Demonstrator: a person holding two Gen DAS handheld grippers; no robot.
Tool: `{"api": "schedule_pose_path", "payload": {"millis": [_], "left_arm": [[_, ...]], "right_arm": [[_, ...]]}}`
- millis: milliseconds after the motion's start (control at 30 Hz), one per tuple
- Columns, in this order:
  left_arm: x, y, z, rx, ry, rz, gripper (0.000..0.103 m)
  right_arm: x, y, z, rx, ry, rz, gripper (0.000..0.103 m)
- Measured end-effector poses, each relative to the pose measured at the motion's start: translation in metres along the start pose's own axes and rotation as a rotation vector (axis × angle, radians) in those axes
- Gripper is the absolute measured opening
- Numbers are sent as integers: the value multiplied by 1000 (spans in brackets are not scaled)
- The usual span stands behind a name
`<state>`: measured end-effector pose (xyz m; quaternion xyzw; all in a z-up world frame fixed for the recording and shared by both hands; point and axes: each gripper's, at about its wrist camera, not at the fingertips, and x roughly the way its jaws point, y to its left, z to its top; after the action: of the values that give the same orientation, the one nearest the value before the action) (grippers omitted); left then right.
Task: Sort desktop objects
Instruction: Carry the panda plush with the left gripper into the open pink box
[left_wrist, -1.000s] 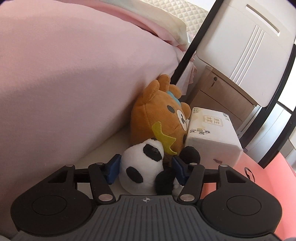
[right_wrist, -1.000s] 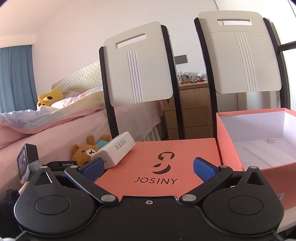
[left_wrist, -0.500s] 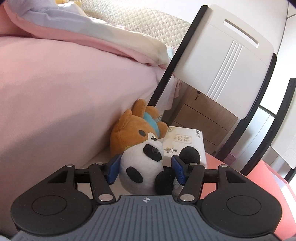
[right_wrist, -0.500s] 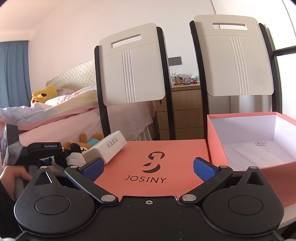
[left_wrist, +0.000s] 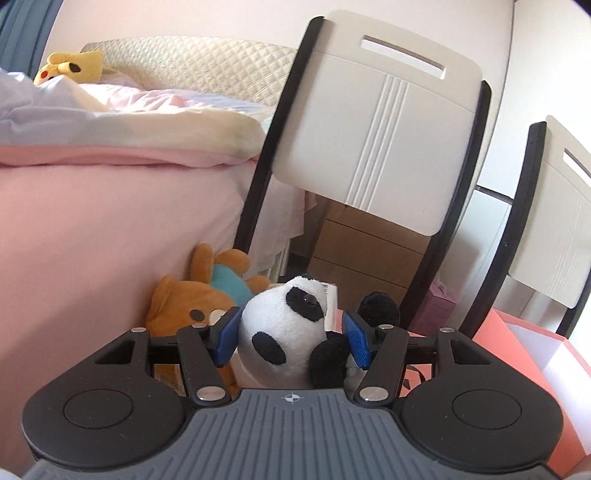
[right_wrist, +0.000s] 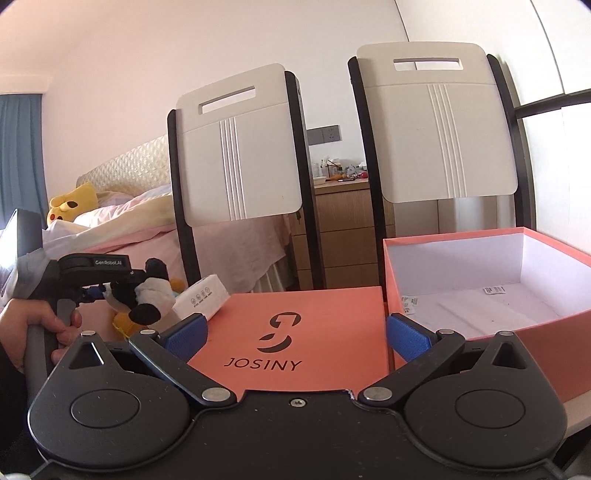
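Over by the pink bed (left_wrist: 92, 229), a brown bear plush (left_wrist: 192, 306) lies against the bedside. Just in front of it the left gripper (left_wrist: 290, 334) has its blue pads pressed into a panda plush (left_wrist: 284, 332), which hangs lifted clear of the surface. A white tissue pack (right_wrist: 201, 297) rests on the corner of the coral box lid (right_wrist: 295, 332). Above that lid the right gripper (right_wrist: 295, 332) is spread wide with nothing between its fingers. Rightmost stands the open coral box (right_wrist: 546, 332).
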<state>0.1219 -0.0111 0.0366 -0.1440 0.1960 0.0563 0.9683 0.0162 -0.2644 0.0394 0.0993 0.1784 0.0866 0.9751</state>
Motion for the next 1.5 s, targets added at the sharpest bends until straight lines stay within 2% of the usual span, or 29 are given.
{"api": "schedule_pose_path", "payload": {"millis": [267,633,833,1200,1333,1500], "left_arm": [[6,-58,13,124,-34,-100,63],[17,-120,21,162,-27,-225,63],[27,-173,23,209,-14,-307,63],[44,-271,-21,342,101,-457,63],[59,-296,-34,361,144,-477,63],[76,-327,-64,469,227,-494,63]], "right_arm": [[-14,-11,0,3,-25,-48,103],[-30,-38,0,37,-36,-174,103],[-36,-47,-2,40,-24,-242,103],[-38,-56,-5,38,8,-292,103],[-40,-60,-5,45,16,-278,103],[-42,-66,-5,60,26,-264,103]]}}
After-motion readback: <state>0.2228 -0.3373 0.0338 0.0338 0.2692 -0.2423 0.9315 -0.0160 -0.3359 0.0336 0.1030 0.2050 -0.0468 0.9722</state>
